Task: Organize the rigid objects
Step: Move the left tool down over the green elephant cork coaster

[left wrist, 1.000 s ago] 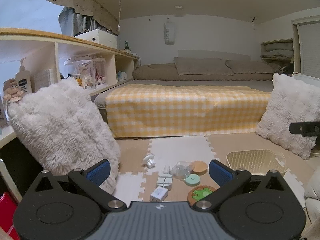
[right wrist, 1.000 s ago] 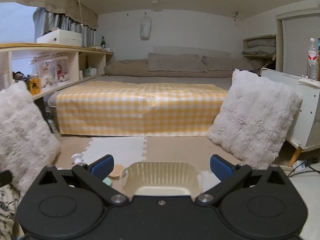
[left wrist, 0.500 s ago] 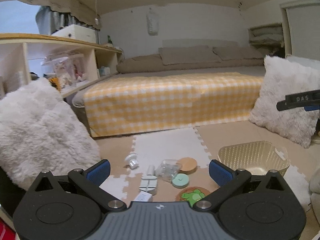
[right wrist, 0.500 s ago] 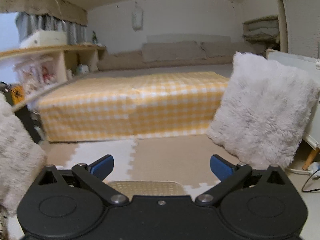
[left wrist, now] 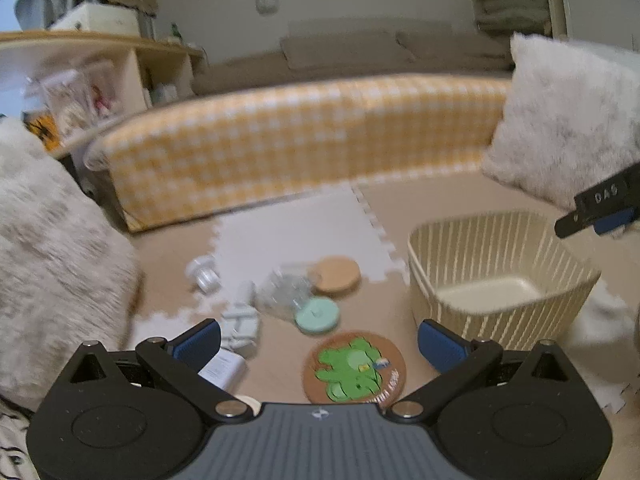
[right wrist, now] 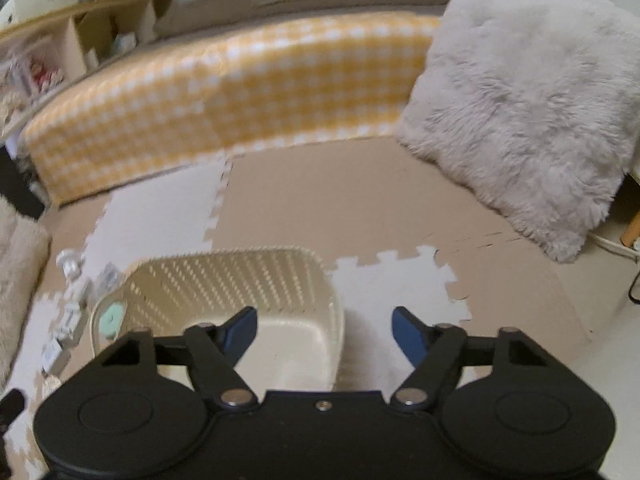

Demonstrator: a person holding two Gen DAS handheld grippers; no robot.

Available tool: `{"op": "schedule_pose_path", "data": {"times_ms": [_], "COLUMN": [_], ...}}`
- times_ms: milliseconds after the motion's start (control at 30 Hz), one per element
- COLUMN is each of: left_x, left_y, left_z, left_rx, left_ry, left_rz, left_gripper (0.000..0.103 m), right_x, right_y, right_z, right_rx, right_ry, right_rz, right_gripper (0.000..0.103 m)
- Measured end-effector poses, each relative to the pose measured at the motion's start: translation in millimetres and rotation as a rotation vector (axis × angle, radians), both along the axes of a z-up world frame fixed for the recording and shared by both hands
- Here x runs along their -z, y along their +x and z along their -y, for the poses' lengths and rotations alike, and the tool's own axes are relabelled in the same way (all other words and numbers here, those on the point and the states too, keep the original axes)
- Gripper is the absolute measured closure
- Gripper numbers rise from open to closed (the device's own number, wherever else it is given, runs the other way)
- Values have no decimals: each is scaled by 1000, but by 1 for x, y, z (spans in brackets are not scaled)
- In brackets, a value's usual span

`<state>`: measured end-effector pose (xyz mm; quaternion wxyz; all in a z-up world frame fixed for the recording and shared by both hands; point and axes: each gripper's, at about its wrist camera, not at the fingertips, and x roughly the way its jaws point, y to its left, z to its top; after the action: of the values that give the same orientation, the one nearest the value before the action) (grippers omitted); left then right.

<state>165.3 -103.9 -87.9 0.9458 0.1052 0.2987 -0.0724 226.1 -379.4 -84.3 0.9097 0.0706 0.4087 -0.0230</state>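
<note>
Blue pads tip both fingers of the left hand-held gripper (left wrist: 318,338), which are spread wide apart and hold nothing. It hovers above the floor mat (left wrist: 288,236), tilted downward. Directly between its fingers lies a round cork coaster with a green frog print (left wrist: 354,368). Just beyond that sit a mint-green disc (left wrist: 317,315), a clear plastic item (left wrist: 286,292) and a tan round lid (left wrist: 336,275). Ahead-left are a white clip-like piece (left wrist: 240,322) and a small white knob (left wrist: 204,274). Ahead-right stands the cream slatted basket (left wrist: 496,240).

The right hand-held gripper (right wrist: 324,330) is also apart and empty, angled downward. Its left finger (right wrist: 240,330) is over the basket (right wrist: 224,276) interior; its right finger (right wrist: 408,334) is over the mat outside the basket rim. Beyond both lie the yellow checked bed cover (right wrist: 224,92) and, far right, a fluffy white pillow (right wrist: 520,92).
</note>
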Motion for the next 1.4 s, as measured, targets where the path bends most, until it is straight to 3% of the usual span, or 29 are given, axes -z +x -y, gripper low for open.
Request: {"op": "schedule_pose_path", "data": {"times_ms": [200, 300, 433, 767, 867, 967, 1300, 1400], "left_x": [37, 53, 68, 91, 100, 105, 101, 101], "left_y": [18, 26, 35, 56, 67, 73, 89, 84], "left_z": [7, 8, 6, 3, 3, -1, 0, -2], "left_rx": [26, 41, 35, 70, 95, 61, 64, 84], "left_ry": [16, 14, 5, -75, -85, -102, -75, -81], "left_rz": [-62, -93, -118, -187, -252, -258, -332, -315], "left_gripper": [0, 0, 0, 0, 0, 0, 0, 6], "right_x": [10, 12, 14, 15, 15, 15, 16, 16], "right_y": [11, 13, 16, 18, 17, 17, 17, 17], "right_z": [-1, 2, 4, 5, 6, 5, 6, 6], "right_rx": [-12, -8, 0, 9, 9, 7, 16, 18], "right_ry": [-13, -36, -47, -47, -39, -42, -29, -24], "right_rz": [-72, -80, -92, -96, -92, -93, -95, -96], "right_gripper": [74, 86, 95, 95, 95, 95, 96, 96]}}
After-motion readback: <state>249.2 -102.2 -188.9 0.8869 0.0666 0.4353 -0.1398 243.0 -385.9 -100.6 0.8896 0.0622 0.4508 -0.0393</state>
